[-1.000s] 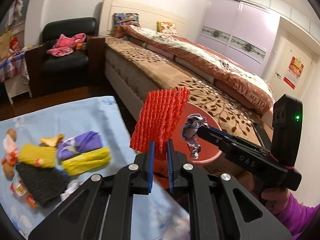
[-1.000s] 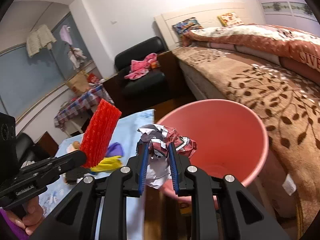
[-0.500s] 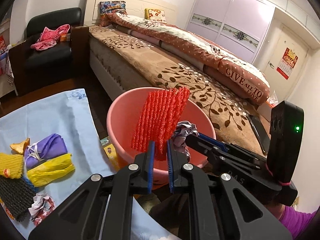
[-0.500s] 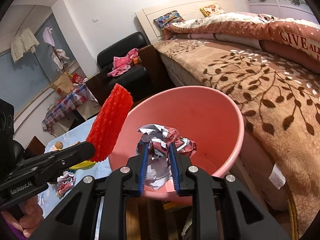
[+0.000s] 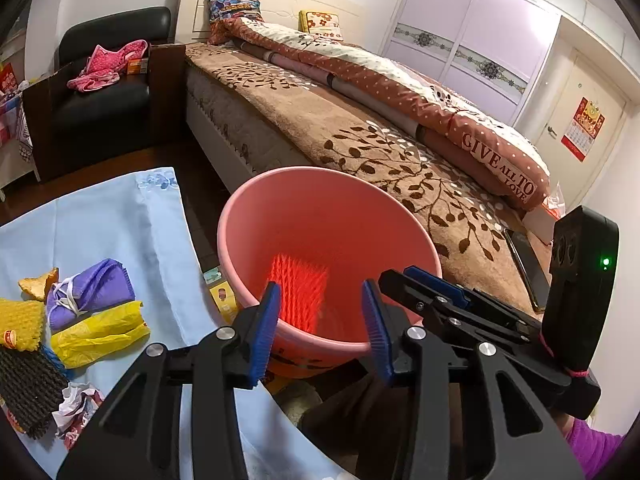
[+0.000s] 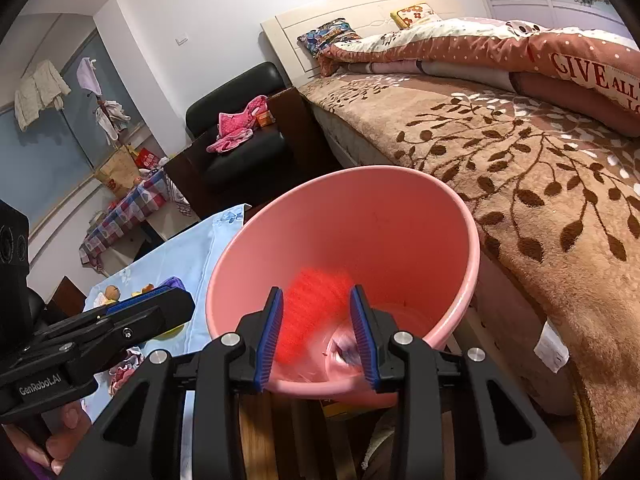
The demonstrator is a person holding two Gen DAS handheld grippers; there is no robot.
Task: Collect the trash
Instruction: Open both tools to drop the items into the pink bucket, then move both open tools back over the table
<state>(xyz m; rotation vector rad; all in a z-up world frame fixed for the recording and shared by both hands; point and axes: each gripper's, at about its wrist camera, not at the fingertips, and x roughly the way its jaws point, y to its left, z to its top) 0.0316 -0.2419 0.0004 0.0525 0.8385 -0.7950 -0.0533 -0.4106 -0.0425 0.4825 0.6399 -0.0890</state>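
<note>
1. The left tool [image 5: 320, 326] and right tool [image 6: 316, 330] are seen just opened, nothing between the pads.
2. The ribbed red foam net [image 5: 298, 296] and a blurred, seemingly crumpled wrapper [image 6: 346, 350] are seen inside the smooth pink bucket [image 5: 240, 216].
3. Beside it, a pale blue cloth covers the counter [image 5: 120, 216]; a leaf-patterned bed [image 5: 360, 136] lies behind.

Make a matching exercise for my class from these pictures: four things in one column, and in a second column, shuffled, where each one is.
Things
1. red foam net
2. yellow plastic bag
3. pink clothes
4. phone

Places
A. on the black armchair
B. inside the pink bucket
C. on the bed, near its edge
D. on the light blue cloth

Pairs: 1-B, 2-D, 3-A, 4-C
</note>
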